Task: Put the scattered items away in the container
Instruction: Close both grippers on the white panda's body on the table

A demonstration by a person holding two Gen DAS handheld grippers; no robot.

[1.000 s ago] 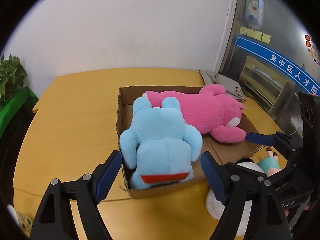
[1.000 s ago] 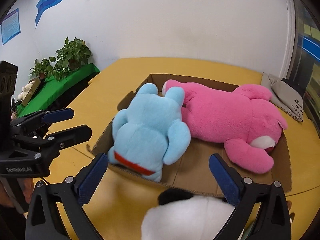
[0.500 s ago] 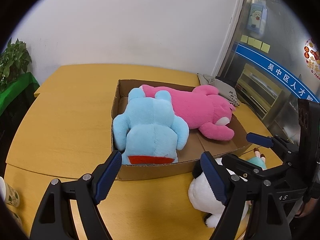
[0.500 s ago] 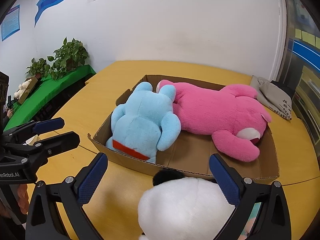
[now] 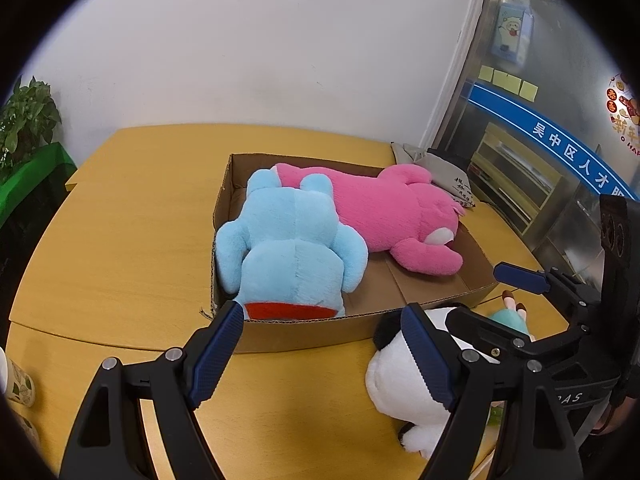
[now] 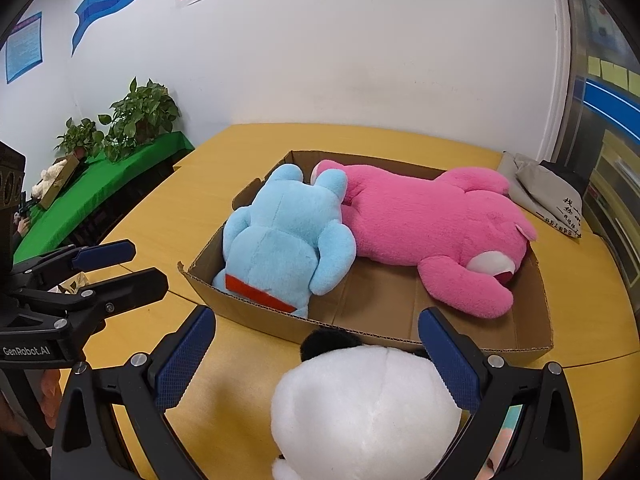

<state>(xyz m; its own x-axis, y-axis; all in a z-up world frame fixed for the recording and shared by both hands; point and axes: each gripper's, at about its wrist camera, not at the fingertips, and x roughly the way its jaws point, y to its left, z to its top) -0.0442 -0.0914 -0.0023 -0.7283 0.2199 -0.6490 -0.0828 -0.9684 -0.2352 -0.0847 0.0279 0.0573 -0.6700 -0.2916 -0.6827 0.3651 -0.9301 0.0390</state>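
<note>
Your left gripper [image 5: 322, 350] hangs with its jaws apart before the cardboard box [image 5: 304, 334], where the blue plush [image 5: 290, 248] and pink plush [image 5: 394, 216] lie side by side. Only this view shows a small teal toy [image 5: 514, 320] on the table [image 5: 120, 240], partly hidden behind your other tool. Your right gripper [image 6: 316, 356] is spread around the white panda plush [image 6: 366, 412], just outside the box; whether the pads touch it cannot be told, and its face is cut off.
</note>
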